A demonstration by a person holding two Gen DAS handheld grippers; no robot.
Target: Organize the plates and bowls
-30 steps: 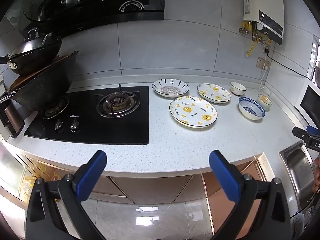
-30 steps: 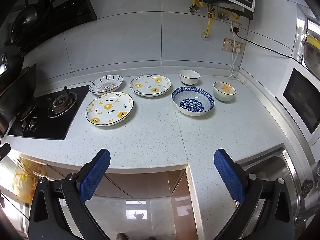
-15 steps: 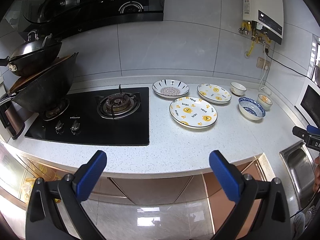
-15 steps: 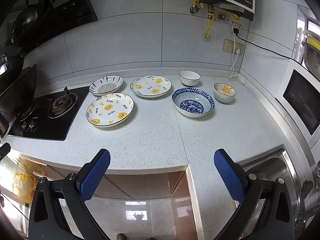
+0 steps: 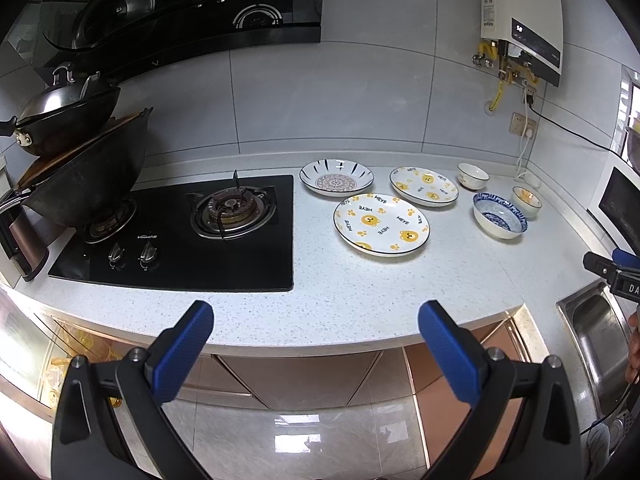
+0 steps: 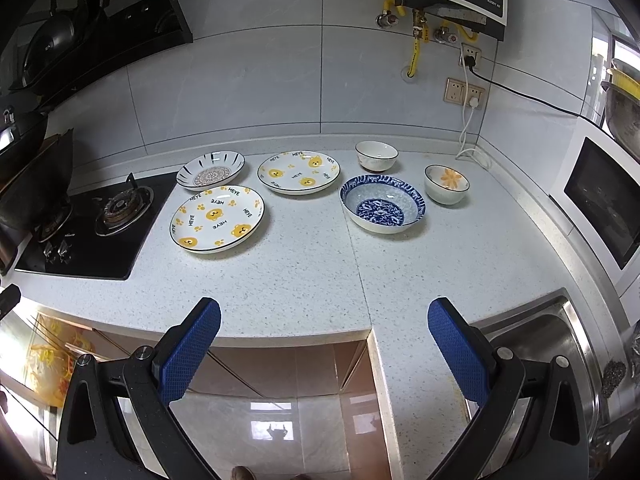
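Three plates (image 6: 217,218) and three bowls (image 6: 382,204) sit spread across the speckled counter (image 6: 304,280) — both the left gripper (image 5: 316,336) and right gripper (image 6: 324,340) hang before its edge, jaws wide apart, empty.

The near plate (image 6: 217,219) and the far plate (image 6: 299,172) are white with yellow bear faces, paw prints and black "HEYE" lettering, each with a dark rim line; the third plate (image 6: 211,170) is white with dark strokes on its wall and a brownish mandala centre. The big bowl (image 6: 382,204) is white outside with a dense blue floral pattern inside; one small bowl (image 6: 446,184) shows an orange flower, the other (image 6: 376,155) is white with a dark rim. The counter (image 6: 304,280) is speckled white, the hob (image 6: 80,236) glossy black, and both grippers' pads (image 6: 188,356) (image 5: 182,350) are blue on black frames.
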